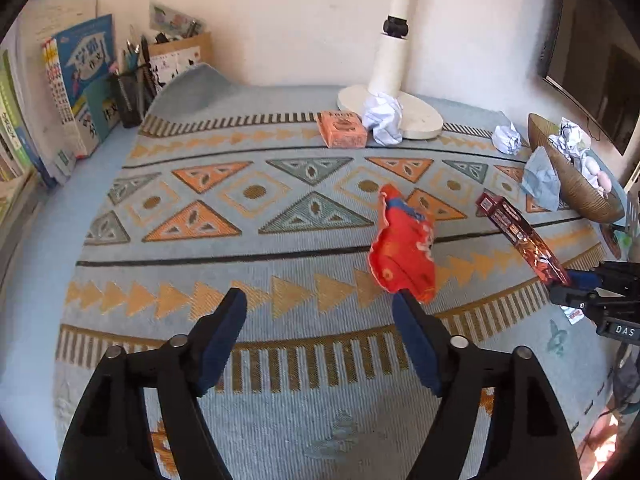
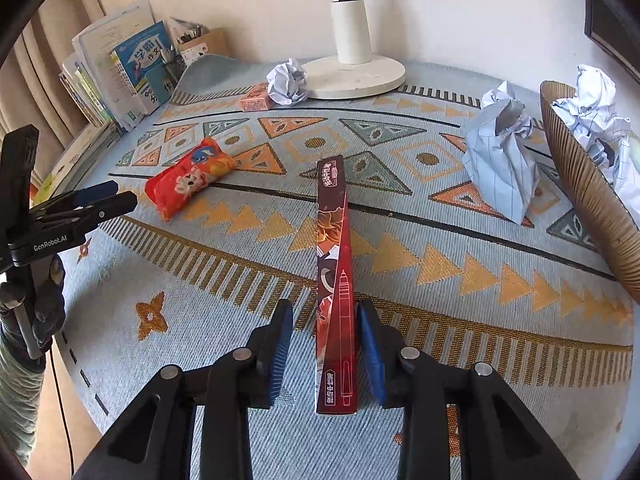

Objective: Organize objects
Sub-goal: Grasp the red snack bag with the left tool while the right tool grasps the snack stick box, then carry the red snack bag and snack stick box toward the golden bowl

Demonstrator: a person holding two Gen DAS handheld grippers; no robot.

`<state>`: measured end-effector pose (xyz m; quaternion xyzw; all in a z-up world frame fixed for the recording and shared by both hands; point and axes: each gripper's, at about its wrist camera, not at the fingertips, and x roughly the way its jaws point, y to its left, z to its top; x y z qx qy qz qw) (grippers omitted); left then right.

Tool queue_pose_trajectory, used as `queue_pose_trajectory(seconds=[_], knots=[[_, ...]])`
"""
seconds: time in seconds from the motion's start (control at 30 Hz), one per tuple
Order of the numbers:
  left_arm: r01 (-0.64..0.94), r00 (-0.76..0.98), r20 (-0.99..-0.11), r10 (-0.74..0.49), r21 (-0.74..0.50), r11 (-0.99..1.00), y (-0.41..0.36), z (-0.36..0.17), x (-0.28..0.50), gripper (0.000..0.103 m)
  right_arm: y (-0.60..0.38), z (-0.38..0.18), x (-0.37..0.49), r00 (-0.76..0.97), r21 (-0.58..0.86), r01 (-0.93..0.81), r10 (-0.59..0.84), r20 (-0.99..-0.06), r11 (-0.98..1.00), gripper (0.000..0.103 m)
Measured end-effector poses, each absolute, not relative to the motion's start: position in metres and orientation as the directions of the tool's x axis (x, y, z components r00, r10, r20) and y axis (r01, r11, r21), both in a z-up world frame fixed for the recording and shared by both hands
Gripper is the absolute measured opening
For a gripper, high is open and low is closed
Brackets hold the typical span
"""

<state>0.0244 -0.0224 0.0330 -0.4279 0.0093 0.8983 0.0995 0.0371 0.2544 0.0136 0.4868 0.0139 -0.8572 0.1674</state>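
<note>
- The pen box (image 2: 335, 280) is a long dark-red carton lying flat on the patterned mat (image 2: 240, 360), roughly mid-mat and pointing from the near edge toward the far one. Its near end sits right between the right gripper (image 2: 326, 354) pads.
- The right gripper's fingers are apart with a small gap on each side of the box, so nothing is clamped. I can't quite tell if the right pad is brushing the carton.
- The red snack bag (image 1: 402, 248) lies loose toward the mat's left side, apart from the pen box. The left gripper (image 1: 320, 340) has its fingers spread wide and empty, with the right-hand finger's tip just at the bag's near corner.
- My read: this is between picks, with both items on the mat and neither held. The next move needs a squeeze across the box's narrow width, or the left gripper shifting over the bag first.
- The brown bowl (image 2: 588, 208) at the right edge already holds crumpled paper, so maybe that's where the trash goes.
- More paper balls (image 2: 286, 82), a pink box (image 1: 342, 128) and the lamp base (image 2: 356, 76) crowd the far edge, and books (image 2: 120, 76) line the far-left corner.
- The middle and near edge are wide open, so there's plenty of room to lift and swing. Just watch the bowl rim and the folded paper (image 2: 500, 160) beside it.
</note>
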Motion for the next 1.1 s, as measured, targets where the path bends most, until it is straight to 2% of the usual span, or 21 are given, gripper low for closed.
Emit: queue_pose_trajectory(seconds=[0.03,0.07,0.13,0.17,0.37,0.43,0.47,0.5,0.57,0.67,0.73,0.8,0.93,1.1], knots=[[-0.202,-0.607,-0.768,0.205,-0.100,-0.974,-0.022,0.036,0.021,0.079,0.251,0.013,0.034,-0.480,0.135,0.303,-0.274,-0.833,-0.943,0.052],[-0.223,-0.596,-0.765,0.244,-0.134,-0.965,-0.022,0.040,0.016,0.081,0.249,0.012,0.032,-0.488,0.137,0.308,-0.280,-0.827,-0.942,0.056],[-0.260,-0.606,-0.749,0.267,-0.130,-0.957,-0.006,0.044,0.008,0.098,0.244,0.010,0.030,-0.515,0.131,0.313,-0.283,-0.809,-0.941,0.063],[-0.272,-0.618,-0.744,0.253,-0.099,-0.957,0.005,0.044,0.005,0.102,0.242,0.009,0.031,-0.522,0.124,0.321,-0.285,-0.804,-0.939,0.064],[-0.349,-0.627,-0.757,0.185,0.060,-0.935,0.051,0.036,-0.008,0.102,0.246,0.009,0.031,-0.529,0.144,0.320,-0.303,-0.793,-0.936,0.065],[-0.366,-0.617,-0.767,0.175,0.083,-0.927,0.057,0.032,-0.010,0.094,0.246,0.009,0.032,-0.534,0.139,0.317,-0.298,-0.791,-0.938,0.065],[-0.374,-0.607,-0.775,0.174,0.085,-0.924,0.059,0.030,-0.012,0.080,0.245,0.009,0.032,-0.536,0.132,0.317,-0.293,-0.792,-0.939,0.065],[-0.371,-0.599,-0.785,0.160,0.096,-0.924,0.061,0.027,-0.013,0.062,0.244,0.009,0.032,-0.539,0.122,0.315,-0.283,-0.793,-0.941,0.065],[-0.364,-0.581,-0.805,0.116,0.129,-0.923,0.064,0.020,-0.015,0.042,0.243,0.009,0.032,-0.547,0.100,0.305,-0.260,-0.796,-0.947,0.065],[-0.357,-0.574,-0.808,0.132,0.102,-0.929,0.060,0.019,-0.010,0.036,0.242,0.009,0.033,-0.556,0.090,0.301,-0.252,-0.792,-0.949,0.048],[-0.335,-0.560,-0.812,0.160,0.045,-0.941,0.053,0.021,-0.008,0.034,0.240,0.009,0.034,-0.565,0.074,0.299,-0.239,-0.790,-0.951,0.029],[-0.295,-0.561,-0.809,0.177,-0.004,-0.955,0.045,0.023,-0.003,0.034,0.237,0.010,0.034,-0.569,0.064,0.298,-0.231,-0.789,-0.953,0.017],[-0.208,-0.596,-0.788,0.157,-0.038,-0.978,0.041,0.021,0.016,0.034,0.242,0.015,0.037,-0.589,0.109,0.256,-0.244,-0.770,-0.961,0.017],[-0.154,-0.651,-0.750,0.117,-0.021,-0.988,0.037,0.025,0.025,0.033,0.255,0.019,0.043,-0.604,0.181,0.233,-0.288,-0.743,-0.955,0.017]])
